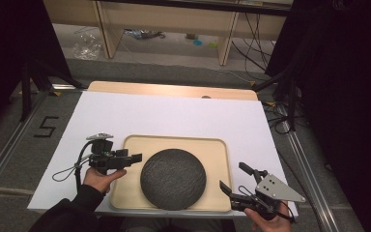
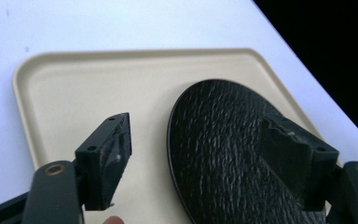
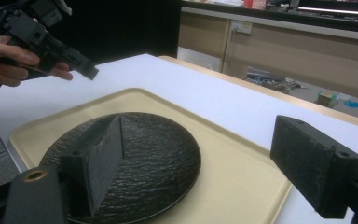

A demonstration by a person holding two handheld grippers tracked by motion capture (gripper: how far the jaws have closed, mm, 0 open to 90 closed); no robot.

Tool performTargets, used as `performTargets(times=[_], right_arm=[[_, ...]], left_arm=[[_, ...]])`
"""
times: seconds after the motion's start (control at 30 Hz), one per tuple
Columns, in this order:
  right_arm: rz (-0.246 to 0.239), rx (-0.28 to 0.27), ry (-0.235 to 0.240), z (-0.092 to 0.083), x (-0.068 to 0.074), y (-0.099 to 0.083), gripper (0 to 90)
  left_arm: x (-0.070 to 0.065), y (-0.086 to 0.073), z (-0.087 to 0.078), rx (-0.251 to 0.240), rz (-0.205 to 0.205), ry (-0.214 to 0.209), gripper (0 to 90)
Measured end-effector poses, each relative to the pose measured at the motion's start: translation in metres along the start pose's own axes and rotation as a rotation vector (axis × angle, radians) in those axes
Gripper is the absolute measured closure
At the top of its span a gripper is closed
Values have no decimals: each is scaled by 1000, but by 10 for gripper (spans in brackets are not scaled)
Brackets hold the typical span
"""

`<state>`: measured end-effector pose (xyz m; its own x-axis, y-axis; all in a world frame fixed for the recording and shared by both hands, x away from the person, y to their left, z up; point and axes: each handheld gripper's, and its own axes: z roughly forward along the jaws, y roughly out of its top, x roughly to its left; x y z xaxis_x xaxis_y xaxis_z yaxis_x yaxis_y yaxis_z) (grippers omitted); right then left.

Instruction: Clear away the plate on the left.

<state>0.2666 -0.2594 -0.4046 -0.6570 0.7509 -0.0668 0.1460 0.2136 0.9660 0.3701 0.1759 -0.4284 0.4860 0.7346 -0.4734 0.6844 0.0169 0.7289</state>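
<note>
High view, left to right: left gripper [image 1: 134, 158], jaws parted and empty, hovers over the tray's [image 1: 217, 159] left rim, pointing right at the round black plate [image 1: 173, 179] just beside it. The plate lies flat on the tray, centred. Right gripper [image 1: 235, 179], jaws spread wide and empty, sits off the tray's near right corner, slightly farther from the plate.

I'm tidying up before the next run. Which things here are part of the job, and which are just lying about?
In play:
- black plate
- beige tray under it
- left gripper, open, at the plate's left edge
- right gripper, open, at the tray's right edge

Lying about:
- clear plastic bag on the floor
- cables
- small teal thing
</note>
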Motion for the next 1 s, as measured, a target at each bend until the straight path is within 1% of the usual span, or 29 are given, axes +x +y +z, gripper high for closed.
performTargets(times=[0.03, 0.07, 0.1, 0.13, 0.17, 0.2, 0.23, 0.27, 0.3, 0.33, 0.4, 0.47, 0.5, 0.57, 0.67, 0.7, 0.73, 0.77, 0.8, 0.83, 0.9, 0.97, 1.0], right_arm=[[0, 0, -1, 0, 0, 0, 187], [0, 0, -1, 0, 0, 0, 187], [0, 0, 0, 0, 0, 0, 186], [0, -2, -1, 0, 0, 0, 187], [0, -4, 0, 0, 0, 0, 186], [0, -4, 0, 0, 0, 0, 186], [0, -4, 0, 0, 0, 0, 186], [0, -16, 6, 1, 0, -1, 186], [0, -16, 6, 1, 0, -1, 186], [0, -14, 5, 1, 0, 0, 187], [1, -7, 2, 1, 0, 0, 187], [0, -14, 7, 1, 0, 0, 187], [0, -3, 1, 0, 0, 0, 187], [2, -6, -2, 1, 1, -1, 187], [1, -15, 8, 1, 1, -1, 187], [-1, -5, 10, 1, 0, 0, 187], [-1, -6, 10, 1, 0, 0, 187], [6, -1, 12, 1, 1, 0, 187], [6, -9, 10, 1, 1, -1, 186], [5, -3, 13, 1, 1, 0, 187], [5, -2, 13, 1, 1, 0, 187], [4, -2, 14, 1, 1, 0, 187], [3, -2, 13, 1, 1, 0, 187]], left_arm=[[-1, 0, -2, -12, 13, -9, 246], [-1, 0, -2, -12, 13, -9, 242], [-4, 1, -6, -38, 25, -29, 238], [-5, 1, -8, -52, 43, -32, 235], [-7, 1, -9, -56, 52, -33, 228], [-7, 1, -9, -56, 52, -33, 222], [-8, 1, -11, -71, 65, -40, 220], [-11, 0, -13, -77, 91, -40, 216], [-11, 0, -13, -77, 91, -40, 210], [-13, 0, -16, -84, 110, -39, 210], [-14, -1, -17, -85, 116, -37, 212], [-16, -2, -19, -87, 133, -40, 212], [-17, -2, -20, -86, 143, -30, 212], [-18, -3, -21, -92, 147, -26, 212], [-20, -4, -24, -98, 172, -19, 210], [-21, -5, -25, -101, 170, -13, 210], [-21, -5, -25, -101, 170, -13, 210], [-22, -6, -27, -105, 199, -17, 210], [-23, -6, -28, -110, 198, -18, 206], [-23, -6, -29, -114, 215, -23, 205], [-26, -8, -30, -124, 206, -15, 205], [-27, -8, -33, -141, 244, -12, 205], [-28, -9, -34, -147, 248, -8, 206]])
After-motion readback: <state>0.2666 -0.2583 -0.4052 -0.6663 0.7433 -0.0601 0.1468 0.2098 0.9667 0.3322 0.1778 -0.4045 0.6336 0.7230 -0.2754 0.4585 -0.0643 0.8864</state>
